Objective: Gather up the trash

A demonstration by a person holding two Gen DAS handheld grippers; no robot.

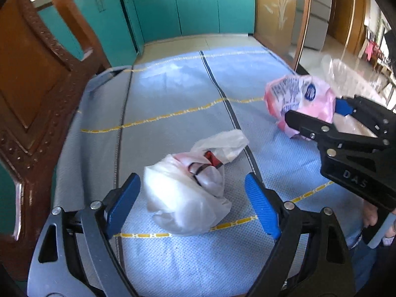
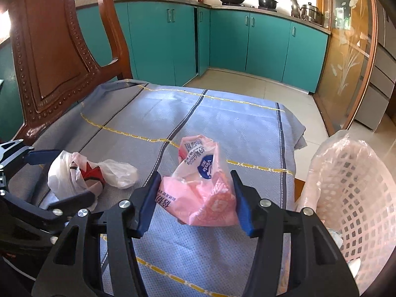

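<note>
A crumpled white plastic bag with red and black print lies on the blue tablecloth, between the blue pads of my open left gripper. The pads stand apart from it. It also shows in the right wrist view. My right gripper is shut on a pink tissue wrapper and holds it above the cloth. In the left wrist view the wrapper and right gripper are at the right.
A pale pink lattice bin lined with clear plastic stands off the table's right edge. A carved wooden chair back rises at the left. Teal cabinets and tiled floor lie beyond the table's far edge.
</note>
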